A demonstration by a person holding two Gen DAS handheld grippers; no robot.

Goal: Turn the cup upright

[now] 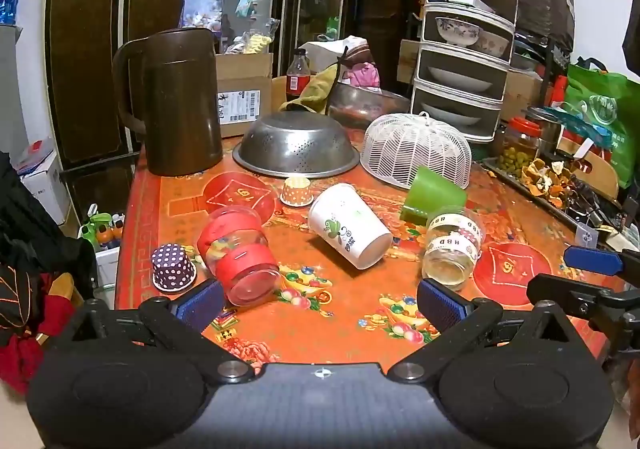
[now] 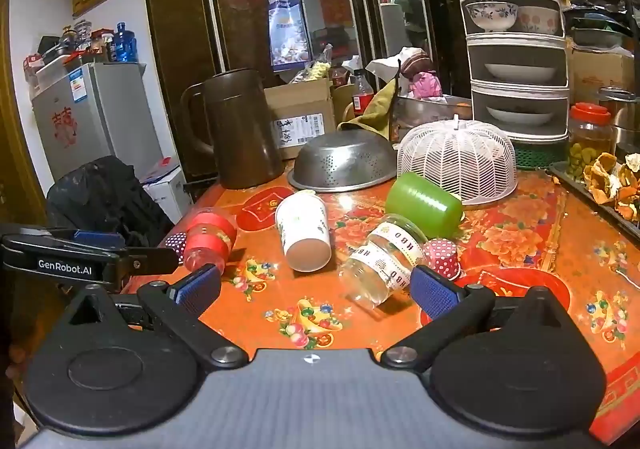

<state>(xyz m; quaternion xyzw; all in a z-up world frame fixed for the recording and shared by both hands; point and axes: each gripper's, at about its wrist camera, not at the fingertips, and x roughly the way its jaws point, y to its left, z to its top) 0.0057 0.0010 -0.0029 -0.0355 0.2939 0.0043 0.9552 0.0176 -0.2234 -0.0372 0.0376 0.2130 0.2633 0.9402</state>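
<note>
Several cups lie on their sides on the red patterned table [image 1: 332, 325]. A white paper cup with a green print [image 1: 349, 231] [image 2: 305, 229] lies in the middle. A glass cup with red bands [image 1: 240, 255] [image 2: 208, 239] lies to its left, a clear glass with "HBD" tape [image 1: 452, 247] [image 2: 384, 259] to its right, and a green plastic cup [image 1: 432, 195] [image 2: 424, 203] behind that. My left gripper [image 1: 320, 307] is open and empty at the near table edge. My right gripper [image 2: 314, 289] is open and empty, its right pad [image 2: 434, 291] close to the HBD glass.
Small paper cups stand mouth down: purple dotted [image 1: 173, 267], striped orange [image 1: 296, 191], red dotted [image 2: 440, 259]. Behind are a brown jug [image 1: 180, 101], a steel colander [image 1: 296, 147], a white mesh cover [image 1: 416, 151], a tiered dish rack [image 1: 464, 49] and a tray of peels [image 2: 608, 181].
</note>
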